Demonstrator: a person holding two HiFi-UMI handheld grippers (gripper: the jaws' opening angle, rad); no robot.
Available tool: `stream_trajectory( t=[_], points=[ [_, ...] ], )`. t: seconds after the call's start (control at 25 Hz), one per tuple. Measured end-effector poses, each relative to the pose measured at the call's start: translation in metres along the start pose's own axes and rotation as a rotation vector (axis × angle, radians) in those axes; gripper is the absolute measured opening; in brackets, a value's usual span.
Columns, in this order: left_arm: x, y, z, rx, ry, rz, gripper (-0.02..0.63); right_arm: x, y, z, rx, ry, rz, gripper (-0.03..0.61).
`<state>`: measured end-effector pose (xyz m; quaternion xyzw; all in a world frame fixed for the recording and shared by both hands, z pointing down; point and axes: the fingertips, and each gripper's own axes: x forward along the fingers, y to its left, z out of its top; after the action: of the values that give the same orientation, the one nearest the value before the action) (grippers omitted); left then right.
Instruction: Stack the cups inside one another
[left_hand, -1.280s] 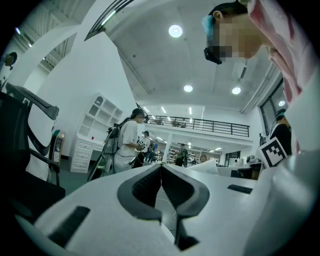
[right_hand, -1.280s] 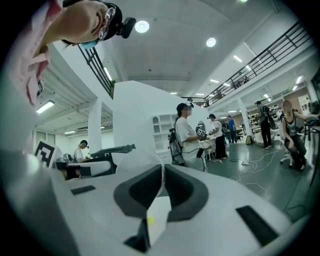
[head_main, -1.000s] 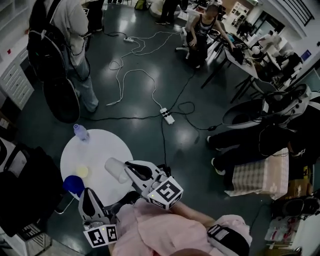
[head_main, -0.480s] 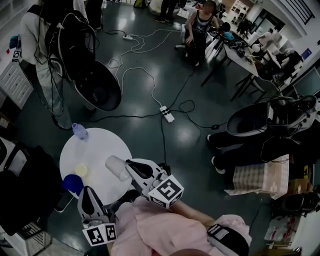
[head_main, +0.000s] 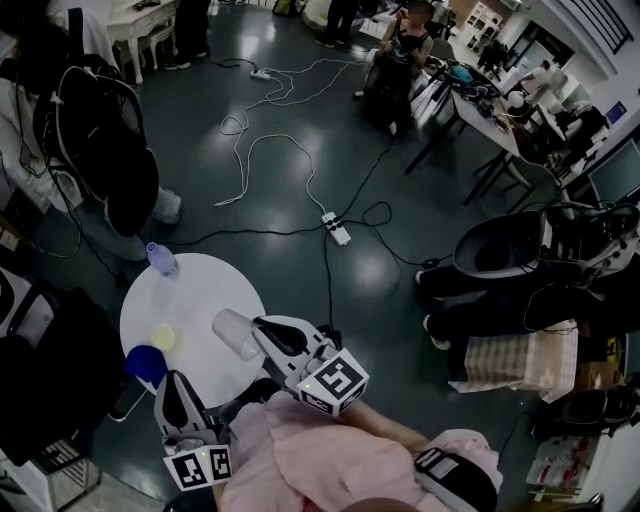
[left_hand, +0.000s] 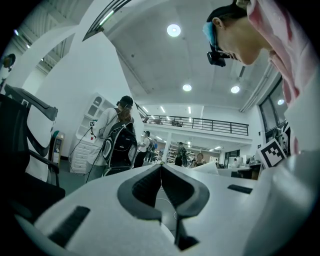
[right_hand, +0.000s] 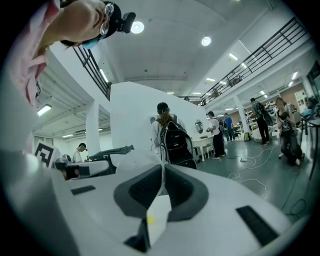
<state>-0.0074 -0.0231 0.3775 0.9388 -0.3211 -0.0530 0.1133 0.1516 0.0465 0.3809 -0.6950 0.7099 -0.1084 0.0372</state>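
Note:
On the round white table (head_main: 200, 295) stand a small yellow cup (head_main: 162, 338) and, at the near left edge, a blue cup (head_main: 146, 365). My right gripper (head_main: 254, 336) is shut on the rim of a translucent white cup (head_main: 231, 333), held tilted above the table's near right part. In the right gripper view the cup's thin wall (right_hand: 134, 162) is pinched where the right gripper (right_hand: 161, 172) closes. My left gripper (head_main: 170, 386) hangs low beside the blue cup, apart from it. In its own view the left gripper (left_hand: 160, 165) is shut with nothing in it.
A water bottle with a blue cap (head_main: 161, 262) stands at the table's far edge. A black backpack (head_main: 110, 150) on a person is beyond the table, a dark bag (head_main: 50, 370) to its left. White cables and a power strip (head_main: 335, 231) lie on the floor; chairs (head_main: 510, 245) stand at right.
The person with the backpack has moved left across the far side of the table. Both grippers and the held cup have stayed almost still.

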Motion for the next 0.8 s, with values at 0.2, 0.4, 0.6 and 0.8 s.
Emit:
stream_trajectory(
  t=[0.2,0.4,0.6,0.8],
  points=[
    [-0.001,0.001,0.0,-0.002,-0.002,-0.001,0.018,-0.001,0.0,0.0,-0.01,-0.003,-0.001,0.037],
    [0.001,0.002,0.003,-0.003,-0.005,0.006,0.018,0.001,-0.001,0.002,-0.002,0.0,-0.001,0.037],
    [0.006,0.009,0.005,-0.006,-0.008,0.016,0.018,0.008,-0.001,0.006,0.001,-0.004,0.004,0.038],
    [0.006,0.011,0.002,-0.012,-0.008,0.019,0.018,0.006,-0.005,0.002,0.008,0.003,-0.014,0.037]
  ],
)
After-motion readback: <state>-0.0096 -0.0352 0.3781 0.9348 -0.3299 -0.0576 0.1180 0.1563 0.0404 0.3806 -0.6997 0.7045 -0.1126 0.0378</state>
